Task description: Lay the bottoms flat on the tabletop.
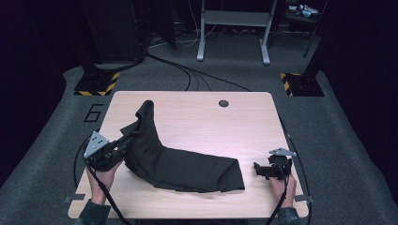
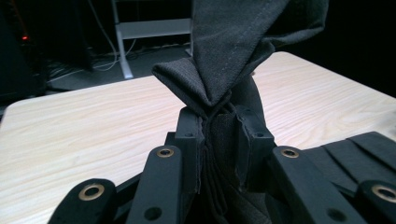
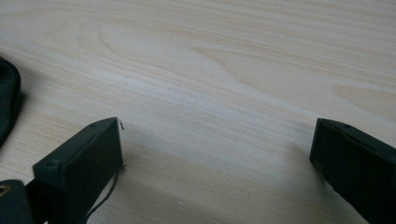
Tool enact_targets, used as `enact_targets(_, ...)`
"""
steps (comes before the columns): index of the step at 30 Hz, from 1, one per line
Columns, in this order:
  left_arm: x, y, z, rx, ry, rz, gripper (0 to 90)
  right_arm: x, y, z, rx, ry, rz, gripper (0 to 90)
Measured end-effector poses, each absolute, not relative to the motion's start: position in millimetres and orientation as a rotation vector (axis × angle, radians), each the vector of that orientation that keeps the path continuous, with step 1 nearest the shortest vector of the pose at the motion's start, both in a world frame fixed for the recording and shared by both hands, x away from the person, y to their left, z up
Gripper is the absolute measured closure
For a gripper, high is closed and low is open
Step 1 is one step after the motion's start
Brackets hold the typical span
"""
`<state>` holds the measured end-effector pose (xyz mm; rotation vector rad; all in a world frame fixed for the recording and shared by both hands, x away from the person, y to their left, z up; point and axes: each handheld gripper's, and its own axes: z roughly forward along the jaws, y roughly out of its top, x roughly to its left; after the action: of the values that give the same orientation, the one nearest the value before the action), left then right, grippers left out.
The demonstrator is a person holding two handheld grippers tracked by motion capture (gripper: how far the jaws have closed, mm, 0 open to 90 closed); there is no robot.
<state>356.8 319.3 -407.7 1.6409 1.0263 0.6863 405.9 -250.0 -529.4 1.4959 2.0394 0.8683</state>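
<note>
A dark grey garment (image 1: pixel 183 164) lies folded across the front middle of the wooden table (image 1: pixel 197 117), one part rising in a peak toward the back left. At its left edge my left gripper (image 1: pixel 123 142) is shut on a bunched fold of that cloth. In the left gripper view the garment (image 2: pixel 233 51) stands pinched between the two black jaws of the left gripper (image 2: pixel 219 126) and drapes up out of the frame. Near the table's front right, my right gripper (image 1: pixel 257 168) rests open, just right of the garment. Bare wood lies between the jaws of the right gripper (image 3: pixel 215 149).
A round cable hole (image 1: pixel 223 103) sits near the table's back edge. A dark edge of the cloth (image 3: pixel 8 102) shows at the left of the right gripper view. Cables (image 1: pixel 187 75) run over the floor behind the table, with a grey desk frame (image 1: pixel 233 28) beyond.
</note>
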Motion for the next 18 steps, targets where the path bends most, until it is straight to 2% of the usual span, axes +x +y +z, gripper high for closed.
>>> enact_targets(11,354,354,-428,1.593,1.174,0.693,69.8,406,-249,-529,1.505,2.035,0.873,1.7)
enact_targets(14,350,367,-438,1.599,1.251,0.679,62.0,406,-249,-529,1.506,2.034,0.872,1.7)
enact_targets(18,340,383,-453,1.61,1.365,0.676,40.1,405,-250,-529,1.512,2.031,0.863,1.7)
